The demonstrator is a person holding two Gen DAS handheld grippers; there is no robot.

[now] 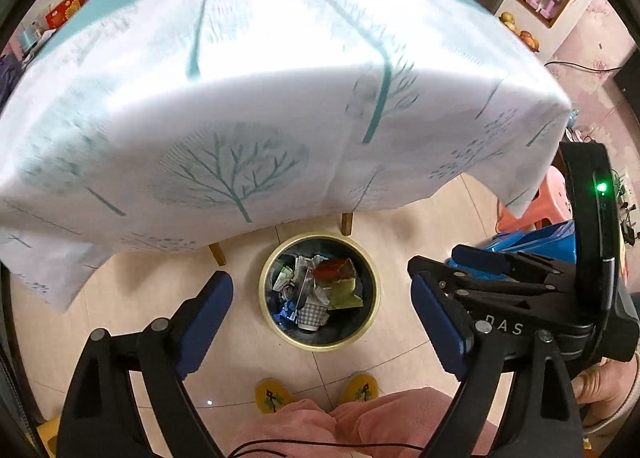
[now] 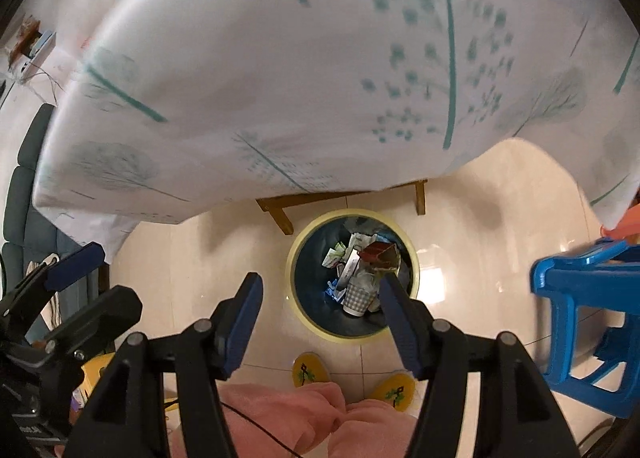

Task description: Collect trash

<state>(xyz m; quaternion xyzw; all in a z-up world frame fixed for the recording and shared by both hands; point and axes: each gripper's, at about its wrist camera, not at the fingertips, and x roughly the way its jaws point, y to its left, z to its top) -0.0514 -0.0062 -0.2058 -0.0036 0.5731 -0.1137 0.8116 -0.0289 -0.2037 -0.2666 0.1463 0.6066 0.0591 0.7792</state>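
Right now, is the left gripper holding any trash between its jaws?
No. The left gripper has its jaws wide apart with nothing between them, above the trash bin that already holds paper scraps and a checked cup.

Both wrist views look steeply down from above; share bin [image 1: 319, 292] [image 2: 352, 273], tablecloth [image 1: 260, 97] [image 2: 280, 77] edge, slippers [image 1: 274, 394] [image 2: 308, 372].

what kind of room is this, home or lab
Most likely a lived-in home, perhaps a dining area. A table under a white cloth printed with teal trees stands on a beige tiled floor, a round yellow-rimmed waste bin full of crumpled packaging sits below, and the person wears yellow embroidered slippers.
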